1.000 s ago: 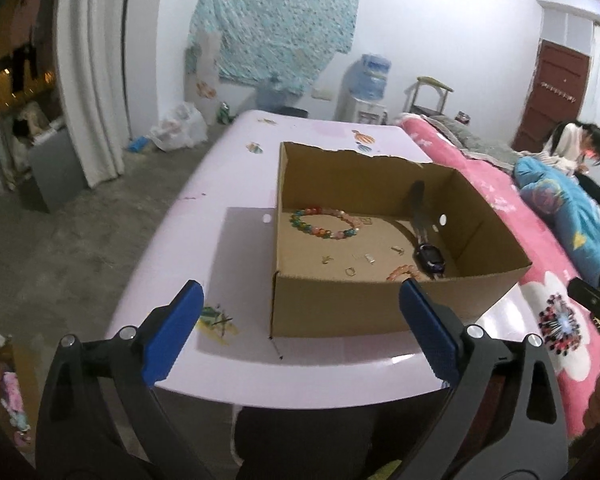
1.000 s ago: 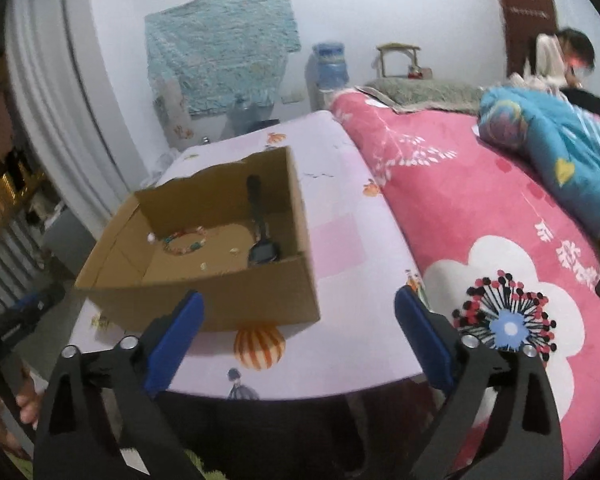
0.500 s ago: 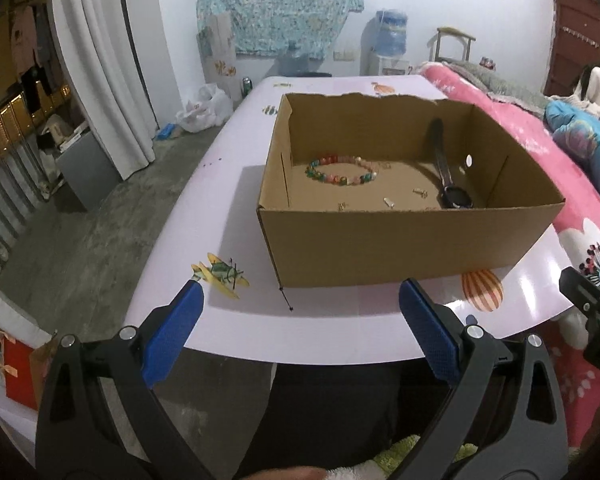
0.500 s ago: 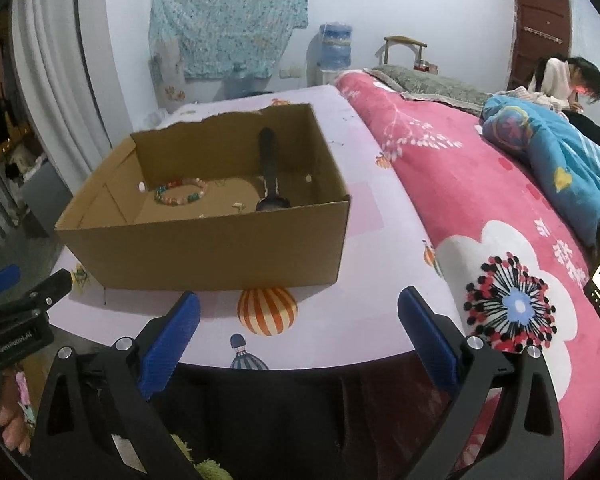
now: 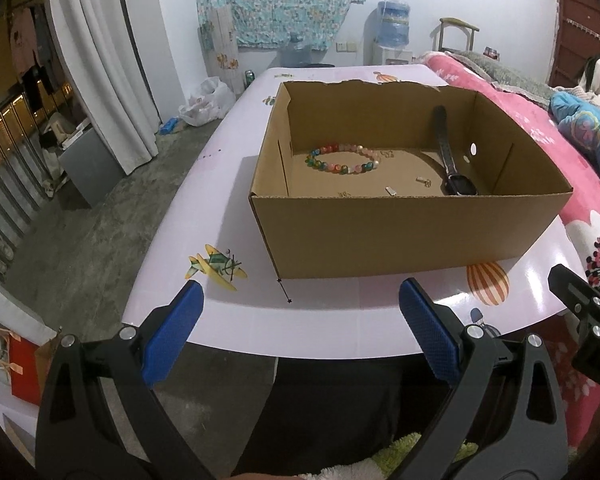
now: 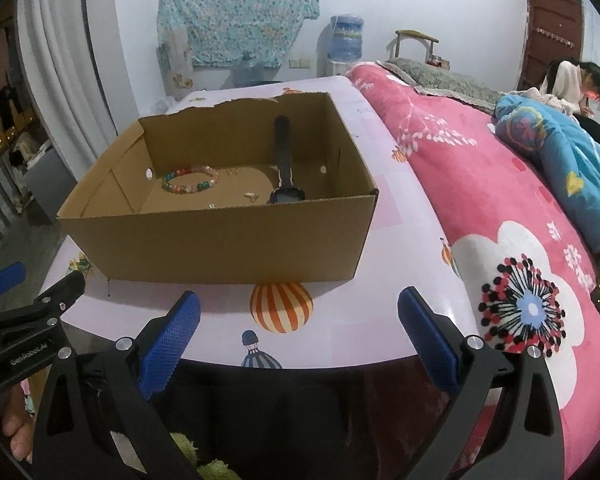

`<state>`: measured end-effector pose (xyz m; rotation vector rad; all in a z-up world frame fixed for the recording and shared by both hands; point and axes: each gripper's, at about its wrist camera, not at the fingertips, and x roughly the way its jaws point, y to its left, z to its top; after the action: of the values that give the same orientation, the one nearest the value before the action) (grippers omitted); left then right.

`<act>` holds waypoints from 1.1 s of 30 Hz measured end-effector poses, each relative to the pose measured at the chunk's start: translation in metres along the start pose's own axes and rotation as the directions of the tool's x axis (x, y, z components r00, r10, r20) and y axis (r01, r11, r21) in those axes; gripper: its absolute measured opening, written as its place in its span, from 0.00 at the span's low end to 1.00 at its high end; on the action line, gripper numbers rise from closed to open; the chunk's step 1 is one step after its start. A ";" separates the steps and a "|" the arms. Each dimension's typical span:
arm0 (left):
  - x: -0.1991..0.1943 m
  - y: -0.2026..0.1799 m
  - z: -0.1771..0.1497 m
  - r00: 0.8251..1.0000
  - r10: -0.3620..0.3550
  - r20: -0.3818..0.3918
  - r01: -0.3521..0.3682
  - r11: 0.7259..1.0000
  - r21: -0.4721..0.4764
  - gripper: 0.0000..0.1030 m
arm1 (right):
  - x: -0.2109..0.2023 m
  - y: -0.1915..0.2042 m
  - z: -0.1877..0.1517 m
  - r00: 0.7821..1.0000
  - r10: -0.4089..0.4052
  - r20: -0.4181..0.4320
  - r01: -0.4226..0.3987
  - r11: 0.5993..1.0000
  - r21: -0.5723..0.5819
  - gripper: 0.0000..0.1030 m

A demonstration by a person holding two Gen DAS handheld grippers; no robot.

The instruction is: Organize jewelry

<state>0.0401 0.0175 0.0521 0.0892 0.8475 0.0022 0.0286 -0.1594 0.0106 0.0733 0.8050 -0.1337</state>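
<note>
Both the left claw and the right claw are hovering wide open and empty before the surface, the left one's body reading "GenRobot.AI", while the beaded bracelet and black watch are lying inside the cardboard box beside a pink bed.

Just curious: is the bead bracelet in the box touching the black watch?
Apart. The left wrist view shows the bracelet on the box floor with bare cardboard between it and the watch.
</note>
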 end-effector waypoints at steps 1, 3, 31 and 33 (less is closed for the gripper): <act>0.000 0.000 0.000 1.000 -0.002 0.000 0.002 1.000 0.001 0.92 | 0.000 -0.001 0.000 1.000 0.000 -0.002 0.000 1.000 0.002 0.93; 0.000 0.000 0.000 1.000 -0.003 -0.003 0.003 1.000 0.000 0.92 | 0.001 -0.003 0.000 1.000 0.003 -0.007 -0.003 1.000 0.010 0.93; 0.008 -0.007 0.001 0.999 -0.014 -0.035 0.014 1.000 0.005 0.92 | 0.009 -0.006 0.001 1.000 0.010 -0.027 -0.009 1.000 0.014 0.93; 0.009 -0.008 0.001 0.999 -0.014 -0.038 0.015 1.000 0.004 0.92 | 0.009 -0.006 0.001 1.000 0.009 -0.027 -0.008 1.000 0.014 0.93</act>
<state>0.0464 0.0100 0.0453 0.0875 0.8865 -0.0118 0.0341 -0.1666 0.0045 0.0914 0.8309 -0.1303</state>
